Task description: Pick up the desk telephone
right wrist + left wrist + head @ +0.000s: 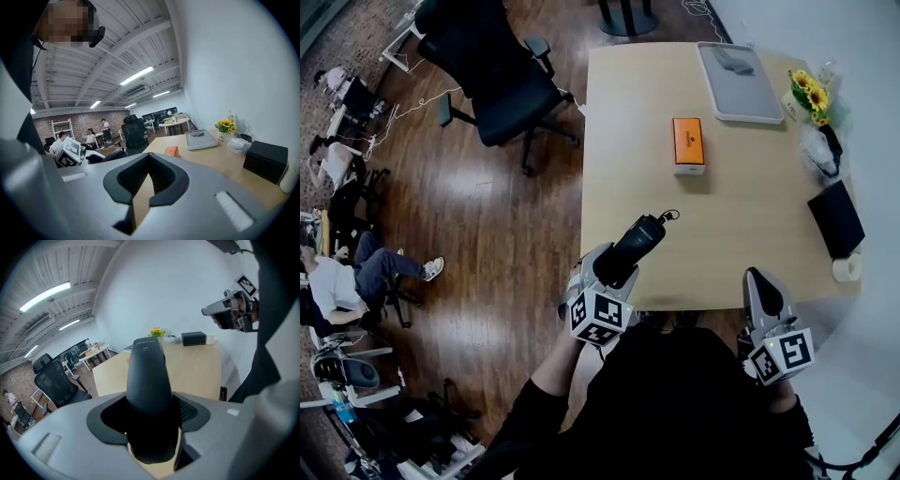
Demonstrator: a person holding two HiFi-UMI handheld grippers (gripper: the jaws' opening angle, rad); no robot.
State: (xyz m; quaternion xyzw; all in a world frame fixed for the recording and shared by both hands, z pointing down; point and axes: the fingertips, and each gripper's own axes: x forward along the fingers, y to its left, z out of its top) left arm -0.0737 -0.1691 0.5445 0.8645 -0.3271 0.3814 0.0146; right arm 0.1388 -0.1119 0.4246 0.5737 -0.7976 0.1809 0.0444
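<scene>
A black telephone handset (636, 246) is clamped in my left gripper (614, 267), just above the near edge of the light wooden desk (741, 225). In the left gripper view the handset (147, 390) stands up between the jaws and fills the gap of the left gripper (152, 427). A small cord loop shows at its far tip. My right gripper (761, 286) hovers at the desk's near right edge. Its jaws look closed on nothing, and in its own view the right gripper (140, 197) leaves only a thin sliver of desk visible.
On the desk lie an orange box (688, 143), a grey tray (738, 82), sunflowers (811, 94), a plastic bag (818, 150), a black box (836, 217) and a white roll (847, 267). A black office chair (492, 75) stands to the left, with seated people beyond.
</scene>
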